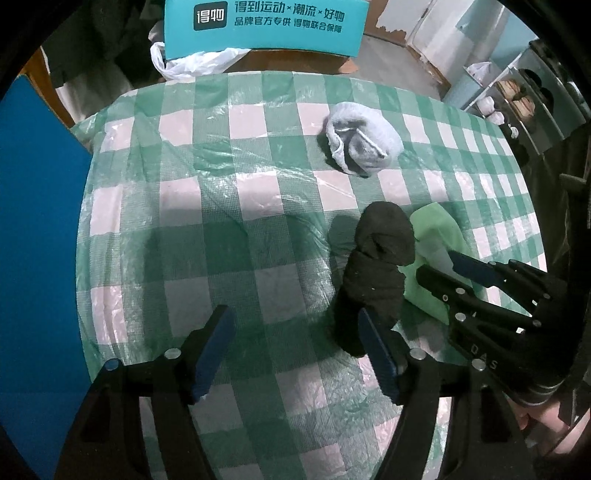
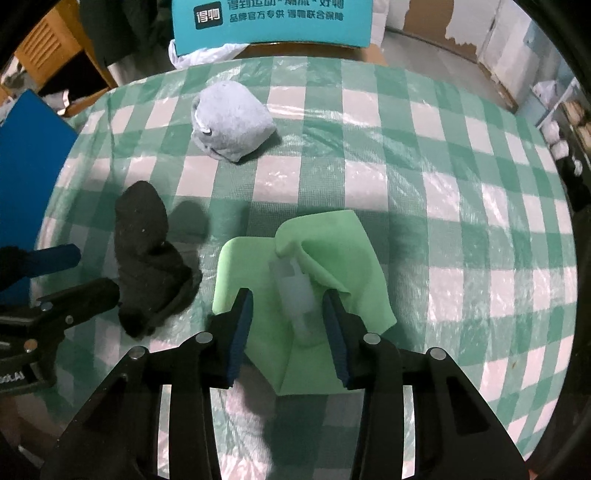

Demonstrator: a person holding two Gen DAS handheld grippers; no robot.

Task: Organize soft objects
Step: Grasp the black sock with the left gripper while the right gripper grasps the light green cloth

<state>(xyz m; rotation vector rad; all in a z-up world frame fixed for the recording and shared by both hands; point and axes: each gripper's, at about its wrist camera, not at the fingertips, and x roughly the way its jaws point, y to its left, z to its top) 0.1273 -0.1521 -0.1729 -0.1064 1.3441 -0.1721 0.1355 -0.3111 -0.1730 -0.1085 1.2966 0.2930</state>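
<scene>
A black sock bundle [image 1: 380,273] lies on the green-checked tablecloth [image 1: 221,221], just beyond my left gripper's right finger. My left gripper [image 1: 295,347] is open and empty. A light green cloth [image 2: 317,266] lies crumpled with a translucent white tube [image 2: 295,291] on it, between the fingers of my right gripper [image 2: 290,332], which is open. A rolled grey sock bundle [image 2: 231,122] sits farther back; it also shows in the left wrist view [image 1: 362,138]. The black bundle [image 2: 147,258] lies left of the green cloth [image 1: 436,243].
A teal printed box [image 1: 266,26] and a white plastic bag [image 1: 192,62] stand beyond the table's far edge. A blue panel [image 1: 37,240] is at the left. Shelving with small items [image 1: 517,103] is at the right.
</scene>
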